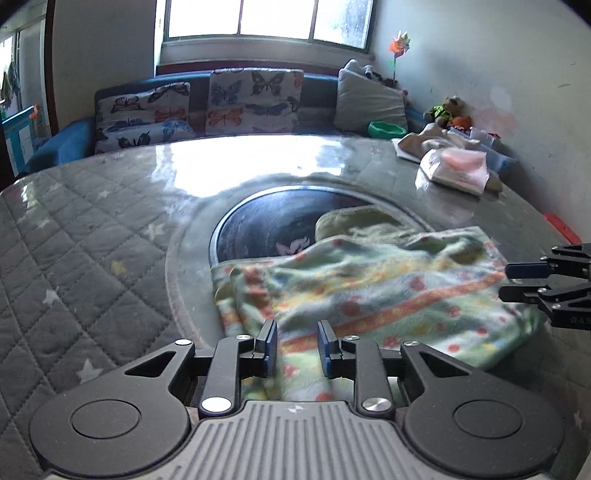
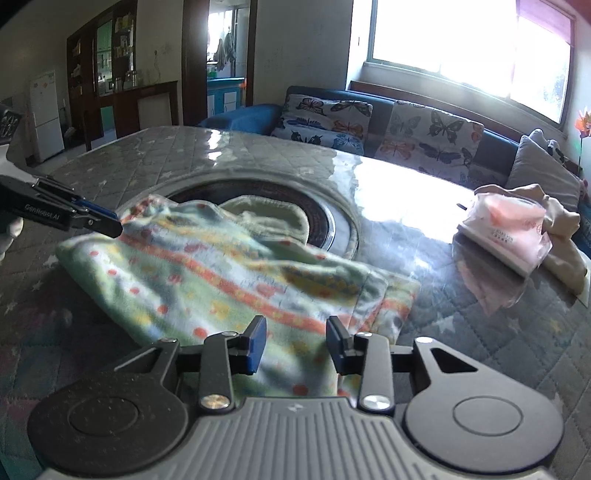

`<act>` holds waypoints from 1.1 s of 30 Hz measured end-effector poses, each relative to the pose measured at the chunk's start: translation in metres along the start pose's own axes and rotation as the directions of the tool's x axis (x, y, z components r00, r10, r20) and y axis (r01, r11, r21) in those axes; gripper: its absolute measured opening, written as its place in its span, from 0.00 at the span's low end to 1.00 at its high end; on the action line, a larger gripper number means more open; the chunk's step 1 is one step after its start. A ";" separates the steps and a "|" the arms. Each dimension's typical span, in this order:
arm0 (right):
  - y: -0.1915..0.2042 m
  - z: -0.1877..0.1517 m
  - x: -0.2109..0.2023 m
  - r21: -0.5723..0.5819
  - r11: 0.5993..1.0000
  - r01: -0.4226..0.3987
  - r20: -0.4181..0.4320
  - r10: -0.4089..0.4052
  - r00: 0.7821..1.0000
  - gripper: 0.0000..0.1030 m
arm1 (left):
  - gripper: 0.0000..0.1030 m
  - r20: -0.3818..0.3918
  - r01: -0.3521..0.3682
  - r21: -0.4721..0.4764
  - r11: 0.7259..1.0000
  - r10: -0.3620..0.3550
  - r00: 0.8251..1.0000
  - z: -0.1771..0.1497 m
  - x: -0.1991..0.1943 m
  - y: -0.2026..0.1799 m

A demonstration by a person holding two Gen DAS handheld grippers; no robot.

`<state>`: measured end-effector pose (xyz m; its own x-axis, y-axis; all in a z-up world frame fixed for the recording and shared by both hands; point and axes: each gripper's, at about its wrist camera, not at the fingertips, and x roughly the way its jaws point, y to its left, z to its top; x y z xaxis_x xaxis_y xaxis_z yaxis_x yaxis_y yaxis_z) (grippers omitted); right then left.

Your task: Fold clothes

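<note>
Both sets of jaws are a little open, with cloth between them but not squeezed. The left gripper (image 1: 297,345) and right gripper (image 2: 296,343) sit at the near edge of the striped garment (image 1: 369,291), which stretches left to right on the table (image 1: 92,229).

Bright window (image 1: 266,18) above blue sofa (image 2: 243,116), butterfly cushions (image 1: 255,101); white fridge (image 2: 44,114) far left.

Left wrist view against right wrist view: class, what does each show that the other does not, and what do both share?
Only the left wrist view: a green bowl and stuffed toys by the wall. Only the right wrist view: a white fridge and dark cabinet. Both: the patterned fleece garment, pink tissue pack, butterfly cushions.
</note>
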<state>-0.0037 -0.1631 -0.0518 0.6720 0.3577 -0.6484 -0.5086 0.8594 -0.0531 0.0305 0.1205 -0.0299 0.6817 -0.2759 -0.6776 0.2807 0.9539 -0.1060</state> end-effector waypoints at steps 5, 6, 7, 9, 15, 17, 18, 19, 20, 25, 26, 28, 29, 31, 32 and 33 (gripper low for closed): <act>-0.006 0.017 0.015 0.030 0.999 -0.014 0.014 0.014 1.000 0.34 | 0.25 0.006 0.023 0.039 0.999 -0.023 1.000 0.012 0.010 -0.013; -0.006 0.021 0.020 0.033 0.999 -0.015 0.014 0.014 1.000 0.34 | 0.25 0.003 0.023 0.048 0.999 -0.024 1.000 0.014 0.014 -0.015; -0.007 0.022 0.023 0.035 0.999 -0.015 0.014 0.014 1.000 0.34 | 0.25 -0.001 0.021 0.049 0.999 -0.021 1.000 0.016 0.018 -0.015; -0.010 0.027 0.033 0.039 0.999 -0.013 0.006 0.013 1.000 0.34 | 0.25 -0.011 0.014 0.048 0.999 -0.014 1.000 0.020 0.025 -0.013; -0.026 0.029 0.058 0.075 0.997 0.001 -0.032 0.001 0.999 0.34 | 0.26 -0.039 -0.019 0.026 0.999 0.020 0.999 0.026 0.042 0.003; -0.031 0.029 0.058 0.091 0.996 0.002 -0.029 0.001 1.000 0.34 | 0.26 -0.043 -0.017 0.012 1.000 0.018 0.999 0.027 0.044 0.008; -0.033 0.030 0.057 0.093 0.996 0.006 -0.026 -0.004 1.000 0.34 | 0.25 -0.043 -0.017 0.008 1.000 0.018 0.999 0.028 0.043 0.009; -0.033 0.032 0.057 0.093 0.996 0.009 -0.022 -0.007 1.000 0.34 | 0.26 -0.043 -0.017 0.006 1.000 0.018 0.999 0.029 0.042 0.009; -0.033 0.033 0.056 0.092 0.996 0.011 -0.017 -0.009 1.000 0.34 | 0.26 -0.037 -0.015 0.013 1.000 0.015 0.999 0.031 0.040 0.008; -0.028 0.040 0.061 0.082 0.997 -0.010 -0.018 0.012 1.000 0.34 | 0.26 -0.034 -0.016 0.032 0.999 0.017 0.999 0.036 0.043 0.004; -0.028 0.040 0.064 0.081 0.997 -0.010 -0.027 0.012 1.000 0.34 | 0.26 -0.039 -0.022 0.027 0.999 0.023 0.999 0.036 0.046 0.006; -0.030 0.039 0.068 0.088 0.996 -0.008 -0.034 0.011 0.999 0.34 | 0.26 -0.049 -0.029 0.016 0.999 0.030 0.998 0.035 0.050 0.009; -0.031 0.039 0.068 0.093 0.996 -0.007 -0.032 0.010 0.999 0.34 | 0.26 -0.050 -0.028 0.013 1.000 0.029 0.998 0.035 0.050 0.010; -0.031 0.040 0.066 0.088 0.996 0.000 -0.029 0.003 1.000 0.34 | 0.26 -0.050 -0.029 0.010 1.000 0.029 0.998 0.035 0.049 0.012; -0.030 0.040 0.064 0.084 0.996 0.005 -0.026 -0.002 1.000 0.34 | 0.26 -0.049 -0.032 0.012 0.999 0.032 0.998 0.035 0.048 0.011; -0.030 0.041 0.061 0.081 0.997 0.004 -0.022 -0.003 1.000 0.34 | 0.27 -0.047 -0.035 0.015 0.999 0.036 0.998 0.035 0.046 0.010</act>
<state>0.0744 -0.1516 -0.0590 0.6611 0.3473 -0.6651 -0.4607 0.8876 0.0055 0.0883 0.1136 -0.0367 0.6592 -0.2358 -0.7141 0.2669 0.9611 -0.0710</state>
